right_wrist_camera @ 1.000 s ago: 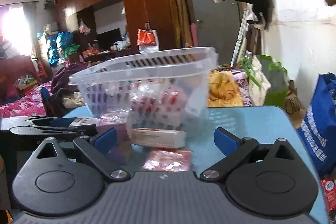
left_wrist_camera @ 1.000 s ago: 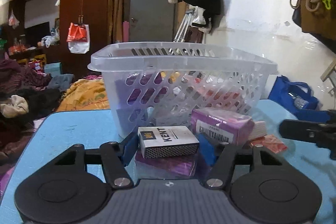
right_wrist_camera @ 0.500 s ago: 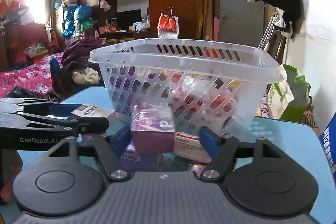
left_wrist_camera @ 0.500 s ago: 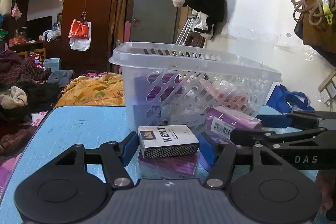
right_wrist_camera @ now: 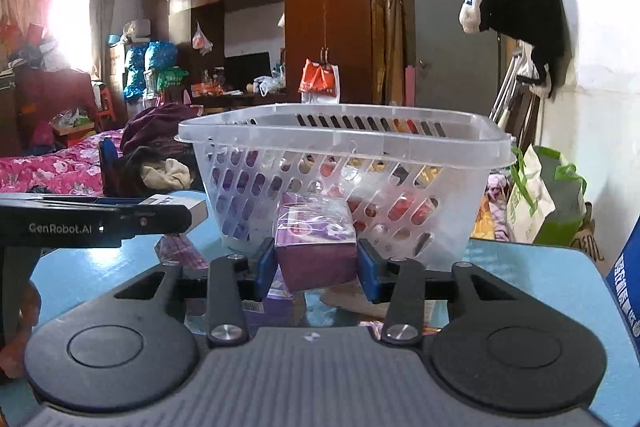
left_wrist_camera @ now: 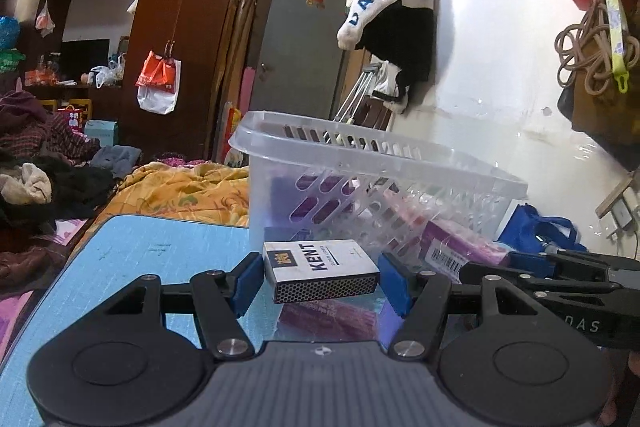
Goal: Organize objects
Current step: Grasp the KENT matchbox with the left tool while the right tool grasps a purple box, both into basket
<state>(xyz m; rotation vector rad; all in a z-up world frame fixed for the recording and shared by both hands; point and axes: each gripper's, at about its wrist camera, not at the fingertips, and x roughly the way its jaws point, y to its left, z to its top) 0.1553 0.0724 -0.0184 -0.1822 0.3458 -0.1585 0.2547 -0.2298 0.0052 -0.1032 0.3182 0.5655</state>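
We find the left gripper [left_wrist_camera: 320, 281] clamped on a white rectangular KENT cigarette pack [left_wrist_camera: 320, 269], held above the blue table [left_wrist_camera: 132, 247]. The right gripper [right_wrist_camera: 317, 269] is closing on a purple film-wrapped box [right_wrist_camera: 316, 243], its pads touching the sides. Both sit just before the clear perforated plastic basket [right_wrist_camera: 344, 143]. Risk: the slick film may let the box slip, or either item may catch the basket's rim when lifted.

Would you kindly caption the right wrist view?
Right gripper closing on a purple box before the clear basket.

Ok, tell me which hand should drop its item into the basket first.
Left, probably. The left gripper already holds the KENT box firmly, near the basket; the right gripper is only now closing on the purple pack.
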